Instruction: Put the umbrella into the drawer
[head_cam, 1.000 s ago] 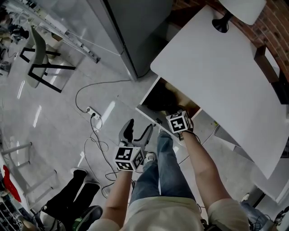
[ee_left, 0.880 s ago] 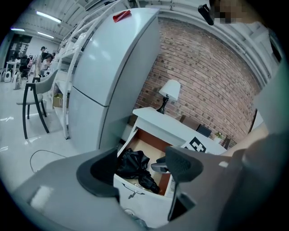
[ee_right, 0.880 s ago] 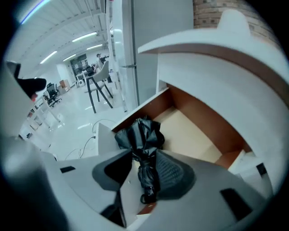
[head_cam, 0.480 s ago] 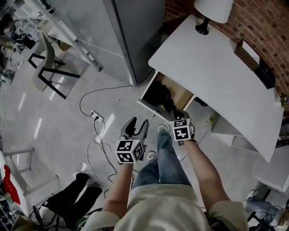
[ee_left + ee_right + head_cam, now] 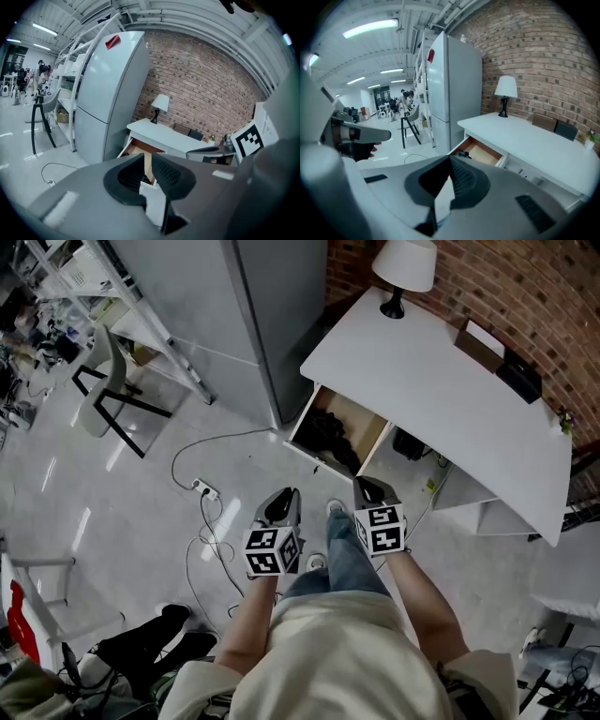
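Note:
The black umbrella [image 5: 328, 432] lies folded inside the open wooden drawer [image 5: 364, 421] under the white desk [image 5: 441, 390]. Both grippers hang in the air in front of the drawer, apart from it. My left gripper [image 5: 284, 501] is closing, and a narrow gap with nothing in it remains between its jaws [image 5: 147, 161]. My right gripper [image 5: 366, 487] is shut and empty, its jaws meeting at the tips [image 5: 450, 161]. In the right gripper view, the drawer [image 5: 480, 151] shows past the jaws, with the dark umbrella [image 5: 461, 153] at its near end.
A tall grey fridge [image 5: 272, 315] stands left of the desk. On the desk are a lamp [image 5: 405, 266], a brown box [image 5: 480, 345] and a black device [image 5: 520, 379]. A power strip with cables [image 5: 204, 489] lies on the floor, and a chair [image 5: 108, 381] stands far left.
Both grippers have drawn back and up from the drawer. The left jaws have narrowed from wide open to a slit. The right gripper left the drawer front and is shut.

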Demonstrator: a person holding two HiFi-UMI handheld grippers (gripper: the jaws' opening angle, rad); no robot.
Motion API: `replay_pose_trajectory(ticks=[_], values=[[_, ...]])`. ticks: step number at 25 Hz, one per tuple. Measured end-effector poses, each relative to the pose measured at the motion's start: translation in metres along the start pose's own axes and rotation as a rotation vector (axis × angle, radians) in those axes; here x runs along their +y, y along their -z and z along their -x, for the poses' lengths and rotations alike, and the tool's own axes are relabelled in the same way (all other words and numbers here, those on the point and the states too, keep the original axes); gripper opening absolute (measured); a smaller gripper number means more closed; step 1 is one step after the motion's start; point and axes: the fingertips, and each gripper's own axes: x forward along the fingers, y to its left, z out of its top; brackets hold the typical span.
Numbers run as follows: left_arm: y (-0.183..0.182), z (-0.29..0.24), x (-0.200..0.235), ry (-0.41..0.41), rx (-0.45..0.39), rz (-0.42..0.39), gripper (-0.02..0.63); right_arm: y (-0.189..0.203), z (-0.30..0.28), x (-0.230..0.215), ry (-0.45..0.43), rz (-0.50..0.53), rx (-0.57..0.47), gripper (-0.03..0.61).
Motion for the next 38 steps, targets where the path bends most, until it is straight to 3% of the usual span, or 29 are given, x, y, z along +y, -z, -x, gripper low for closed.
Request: replay_pose_trajectory(ticks=[12,38], values=[[-0.016,0.062,-0.037,0.024,-0.040,-0.080,0.012,-0.030,0.105,0.025,0.001,-0.042,-0.169,0.002],[-0.034,0.056,-0.050,0.058,-0.063,-0.102,0.012,-0.051,0.111,0.036,-0.046,-0.022,-0.238,0.000]])
